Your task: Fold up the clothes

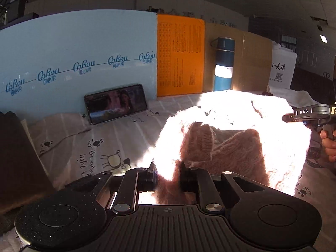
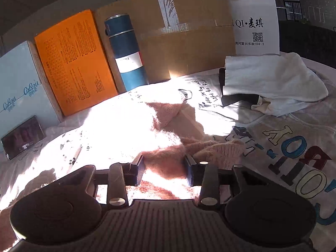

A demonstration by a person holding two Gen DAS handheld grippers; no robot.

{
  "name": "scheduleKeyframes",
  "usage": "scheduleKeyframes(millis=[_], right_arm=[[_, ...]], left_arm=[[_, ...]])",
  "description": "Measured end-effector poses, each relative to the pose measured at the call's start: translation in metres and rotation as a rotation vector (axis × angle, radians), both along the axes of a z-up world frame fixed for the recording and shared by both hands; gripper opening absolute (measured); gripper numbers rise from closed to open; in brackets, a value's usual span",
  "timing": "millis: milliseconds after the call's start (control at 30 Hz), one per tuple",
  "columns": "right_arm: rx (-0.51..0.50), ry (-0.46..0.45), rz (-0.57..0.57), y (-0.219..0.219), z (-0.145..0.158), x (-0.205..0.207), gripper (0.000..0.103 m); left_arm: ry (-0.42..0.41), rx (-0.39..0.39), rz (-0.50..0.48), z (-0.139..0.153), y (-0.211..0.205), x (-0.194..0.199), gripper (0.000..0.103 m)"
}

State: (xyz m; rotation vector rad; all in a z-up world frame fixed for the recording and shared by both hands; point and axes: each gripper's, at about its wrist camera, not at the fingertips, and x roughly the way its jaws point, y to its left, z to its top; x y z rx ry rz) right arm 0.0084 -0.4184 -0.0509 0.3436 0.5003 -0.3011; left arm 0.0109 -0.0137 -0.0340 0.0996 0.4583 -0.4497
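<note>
Both hand-held grippers — left (image 1: 168,176), right (image 2: 164,169) — stand with jaws apart around the pink sweater's (image 2: 166,157) near edge, poised to pinch it; the sweater lies on the bed before the flask (image 2: 126,54).

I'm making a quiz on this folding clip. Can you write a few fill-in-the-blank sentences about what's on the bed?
1. The fuzzy knitted sweater between both grippers is ____ in colour.
2. The tall blue flask stands just right of the ____ box.
3. The phone leans against the light ____ box.

Missing words: pink; orange; blue
</note>
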Motion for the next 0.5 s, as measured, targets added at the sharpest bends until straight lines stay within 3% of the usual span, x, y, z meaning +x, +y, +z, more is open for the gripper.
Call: scheduleKeyframes(millis=[100,367,500], right_arm=[[0.017,-0.061,0.000,0.002,0.013,-0.005,0.016],[0.026,-0.313,-0.080,-0.008,0.063,-0.032,0.014],[0.014,-0.367,-0.117,-0.015,0.076,-0.037,0.014]], left_arm=[[-0.106,-0.024,0.090,0.018,0.011,-0.004,0.014],[-0.330,-0.148,0.253,0.057,0.038,0.003,0.013],[-0.258,-0.199,0.249,0.049,0.039,0.027,0.015]])
